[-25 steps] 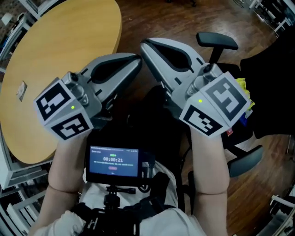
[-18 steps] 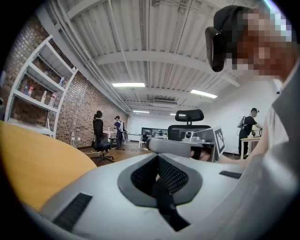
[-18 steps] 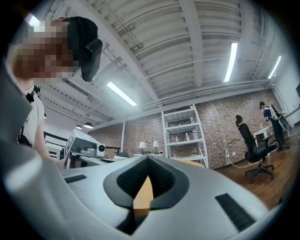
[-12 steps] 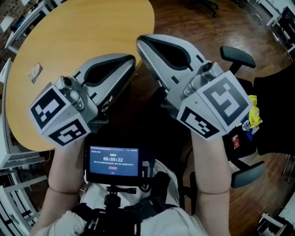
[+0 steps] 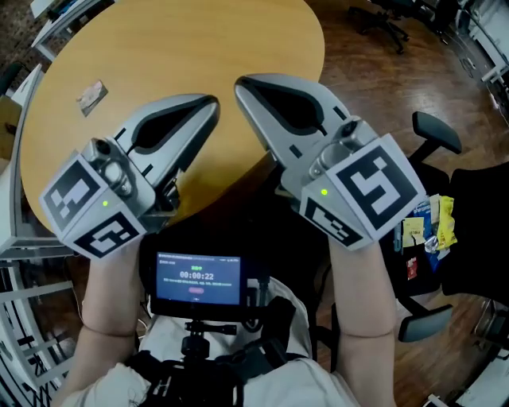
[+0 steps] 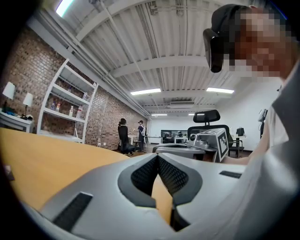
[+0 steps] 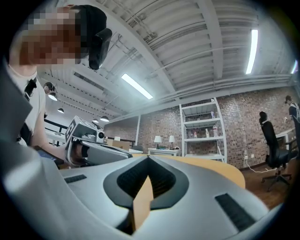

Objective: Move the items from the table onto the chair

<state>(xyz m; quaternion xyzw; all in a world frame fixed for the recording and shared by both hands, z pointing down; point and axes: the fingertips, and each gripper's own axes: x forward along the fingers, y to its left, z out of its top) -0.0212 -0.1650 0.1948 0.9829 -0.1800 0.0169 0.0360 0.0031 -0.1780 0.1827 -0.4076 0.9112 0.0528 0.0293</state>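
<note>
A small flat packet [image 5: 92,94] lies on the round wooden table [image 5: 159,48] near its far left edge. On the black office chair [image 5: 465,199] at the right lie yellow and blue packets [image 5: 428,225]. My left gripper [image 5: 208,107] is held over the table's near edge, its jaws shut with nothing between them. Beside it my right gripper [image 5: 242,86] is also shut and empty. In the left gripper view the closed jaws [image 6: 158,157] point across the tabletop [image 6: 37,154]. The right gripper view shows its closed jaws [image 7: 148,159] and the table [image 7: 211,164] beyond.
A chair armrest [image 5: 437,133] sticks out at the right over dark wood floor. A small screen [image 5: 197,278] hangs at my chest. White shelves [image 7: 200,129] stand by a brick wall, and other office chairs [image 5: 390,16] stand farther off. Two people [image 6: 123,133] stand in the distance.
The view has swung left toward the table: the table and its small packet fill more of the top, and the chair with its packets has slid to the right edge. Both grippers stay shut.
</note>
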